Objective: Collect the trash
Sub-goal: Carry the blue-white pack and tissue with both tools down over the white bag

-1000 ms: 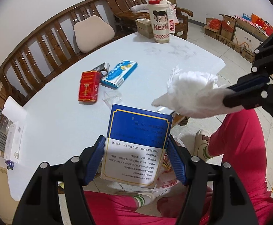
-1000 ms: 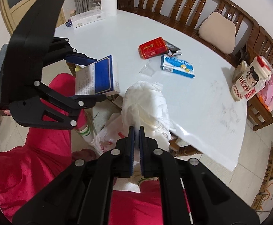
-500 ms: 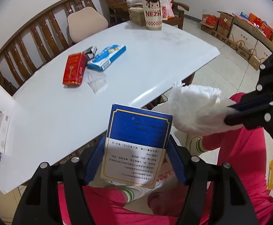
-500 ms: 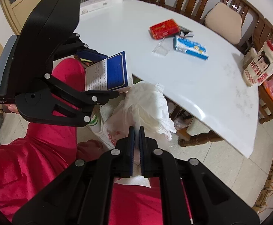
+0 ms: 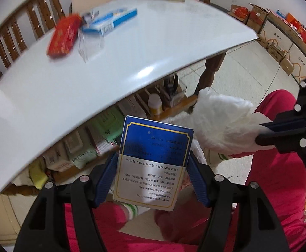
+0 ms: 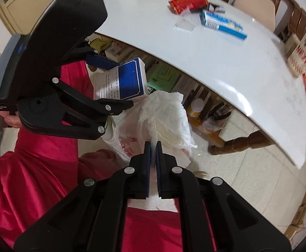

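My left gripper (image 5: pixel 153 163) is shut on a blue and white carton (image 5: pixel 153 163), its blue pads pressing both side faces. The same carton (image 6: pixel 121 82) shows in the right wrist view, held below the table edge. My right gripper (image 6: pixel 152 145) is shut on a crumpled white tissue (image 6: pixel 165 117), which hangs just right of the carton; the tissue (image 5: pixel 222 124) also appears in the left wrist view. Beneath both lies a white plastic bag with red print (image 6: pixel 125 145) on the floor between the person's legs. On the white table (image 5: pixel 90 69) stay a red box (image 5: pixel 63 35), a blue box (image 5: pixel 111 21) and a clear wrapper (image 5: pixel 90 44).
A person in red trousers (image 6: pixel 27 178) sits under both grippers. A shelf under the table holds packets (image 5: pixel 102 134) and a small bottle (image 5: pixel 155 104). A wooden bench (image 5: pixel 27 19) stands behind the table, cardboard boxes (image 5: pixel 279 40) along the far wall, and a table leg (image 6: pixel 237 145) to the right.
Both grippers have sunk from above the table top to below its edge, carrying the carton and the tissue. The under-table shelf has come into view.
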Motion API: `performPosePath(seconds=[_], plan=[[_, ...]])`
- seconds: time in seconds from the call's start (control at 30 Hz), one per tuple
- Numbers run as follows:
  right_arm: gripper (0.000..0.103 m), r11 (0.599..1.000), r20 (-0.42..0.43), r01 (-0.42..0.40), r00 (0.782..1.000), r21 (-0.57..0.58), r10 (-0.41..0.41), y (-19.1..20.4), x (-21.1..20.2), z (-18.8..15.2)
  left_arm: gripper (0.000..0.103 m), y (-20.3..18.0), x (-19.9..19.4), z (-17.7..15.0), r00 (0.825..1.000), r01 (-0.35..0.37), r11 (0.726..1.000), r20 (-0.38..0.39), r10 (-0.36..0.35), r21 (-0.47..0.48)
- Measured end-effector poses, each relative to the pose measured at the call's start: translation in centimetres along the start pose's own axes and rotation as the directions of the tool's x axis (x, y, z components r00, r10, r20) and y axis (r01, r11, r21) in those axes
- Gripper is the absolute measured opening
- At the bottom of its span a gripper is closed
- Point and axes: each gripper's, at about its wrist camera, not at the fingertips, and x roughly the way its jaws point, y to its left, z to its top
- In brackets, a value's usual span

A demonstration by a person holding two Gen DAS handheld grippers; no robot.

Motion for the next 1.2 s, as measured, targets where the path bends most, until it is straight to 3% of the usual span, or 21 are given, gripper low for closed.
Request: performPosePath(seconds=[0.33, 0.5, 0.73, 1.2], plan=[[0.006, 0.995, -0.071, -0.055, 0.996, 0.088, 0.061, -2.4, 7.3, -0.3, 0.064, 1.4, 9.0, -1.4, 0.985, 0.056, 0.993, -0.155, -0.072, -0.104], [0.006, 0.987, -0.116, -0.071, 0.989, 0.141, 0.088, -3.4, 11.6, -0.5, 0.064, 1.9, 13.6, -2.0, 0.965, 0.098, 0.983, -0.227, -0.132, -0.154], [0.006, 0.974, -0.176, -0.087, 0.976, 0.212, 0.125, -4.6, 17.6, -0.3, 0.064, 3.3, 19.3, -3.0, 0.936, 0.094, 0.970, -0.311, -0.163, -0.225], [0.006, 0.936, -0.274, -0.112, 0.939, 0.335, 0.210, -6.1, 25.8, -1.5, 0.064, 4.2, 23.6, -3.0, 0.899, 0.085, 0.960, -0.396, -0.189, -0.265]])
